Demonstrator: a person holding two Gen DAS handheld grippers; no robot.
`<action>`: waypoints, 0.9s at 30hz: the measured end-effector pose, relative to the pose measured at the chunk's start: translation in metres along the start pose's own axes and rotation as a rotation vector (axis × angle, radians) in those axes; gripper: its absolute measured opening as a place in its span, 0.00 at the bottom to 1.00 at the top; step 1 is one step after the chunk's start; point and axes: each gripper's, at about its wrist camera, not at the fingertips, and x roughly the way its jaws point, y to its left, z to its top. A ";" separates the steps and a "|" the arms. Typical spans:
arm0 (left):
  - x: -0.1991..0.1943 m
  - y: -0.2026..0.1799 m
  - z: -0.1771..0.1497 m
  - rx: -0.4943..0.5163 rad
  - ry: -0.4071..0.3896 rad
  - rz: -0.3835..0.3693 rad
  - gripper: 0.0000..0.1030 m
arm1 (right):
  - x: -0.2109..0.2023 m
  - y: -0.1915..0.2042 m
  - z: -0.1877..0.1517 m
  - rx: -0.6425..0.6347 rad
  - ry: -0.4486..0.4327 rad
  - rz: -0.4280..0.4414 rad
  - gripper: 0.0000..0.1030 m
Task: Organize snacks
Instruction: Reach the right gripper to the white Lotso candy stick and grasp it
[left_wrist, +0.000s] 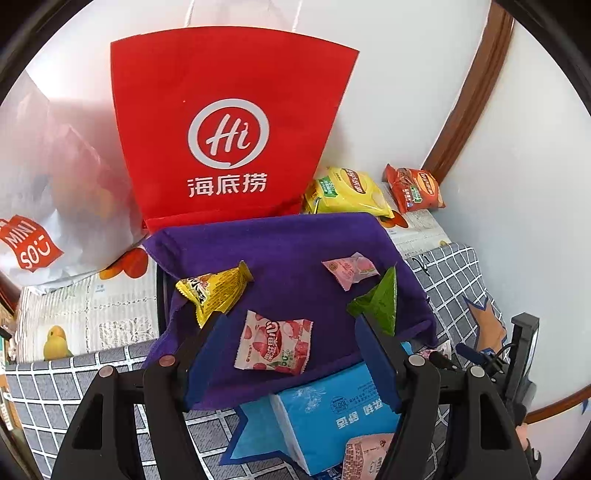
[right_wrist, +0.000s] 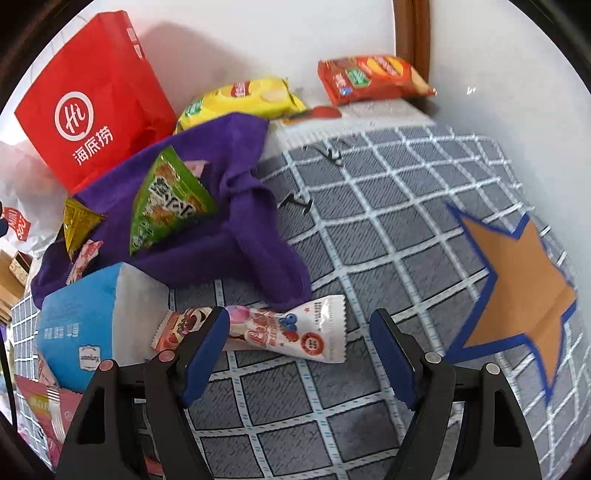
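Left wrist view: open left gripper (left_wrist: 288, 332) above a strawberry packet (left_wrist: 274, 342) on a purple cloth (left_wrist: 295, 240). Right wrist view only: open, empty right gripper (right_wrist: 299, 332) beside a white snack packet (right_wrist: 295, 332) on the checked sheet (right_wrist: 388, 229).

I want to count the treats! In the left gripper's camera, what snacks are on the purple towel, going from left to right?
yellow triangle packet → red-and-white strawberry candy → pink peach candy → green triangle packet, all lying on the purple towel.
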 end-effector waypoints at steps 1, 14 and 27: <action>0.000 0.001 0.000 -0.001 -0.002 0.000 0.67 | 0.000 -0.001 -0.001 0.001 -0.008 0.000 0.76; -0.007 0.014 0.002 -0.033 -0.023 0.028 0.67 | 0.017 0.006 0.008 -0.039 -0.004 -0.074 0.80; -0.003 0.004 0.001 -0.039 -0.019 0.075 0.67 | -0.002 -0.007 -0.001 -0.110 0.019 -0.021 0.09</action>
